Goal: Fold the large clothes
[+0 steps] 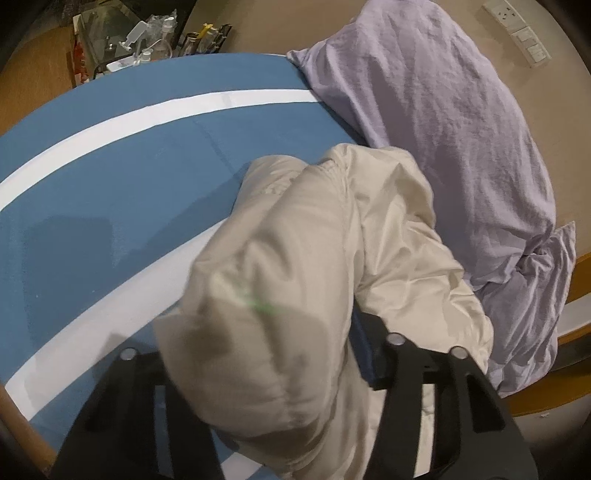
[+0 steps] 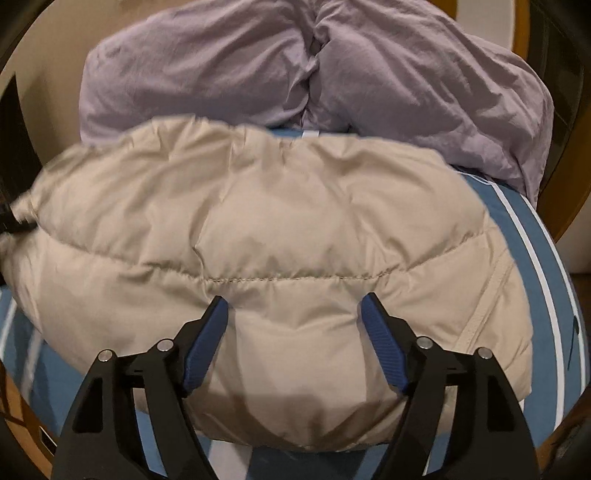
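A beige puffer jacket [image 2: 280, 236] lies bundled on the blue bed sheet [image 1: 110, 192] with white stripes. In the right wrist view my right gripper [image 2: 295, 306] is open, its blue-padded fingers [image 2: 207, 343] resting on the jacket's near quilted edge, spread on either side of a puffed section. In the left wrist view the jacket [image 1: 295, 280] is lifted and drapes over my left gripper [image 1: 258, 354], hiding its fingertips; the fabric runs between the black finger arms, so it looks gripped, but the jaws are hidden.
A lilac crumpled pillow or duvet [image 1: 443, 122] lies against the wall behind the jacket, also in the right wrist view [image 2: 258, 66]. A cluttered side table [image 1: 140, 40] stands beyond the bed's far corner. Wall sockets [image 1: 517, 33] sit at upper right. The wooden bed frame [image 1: 576, 266] borders the mattress.
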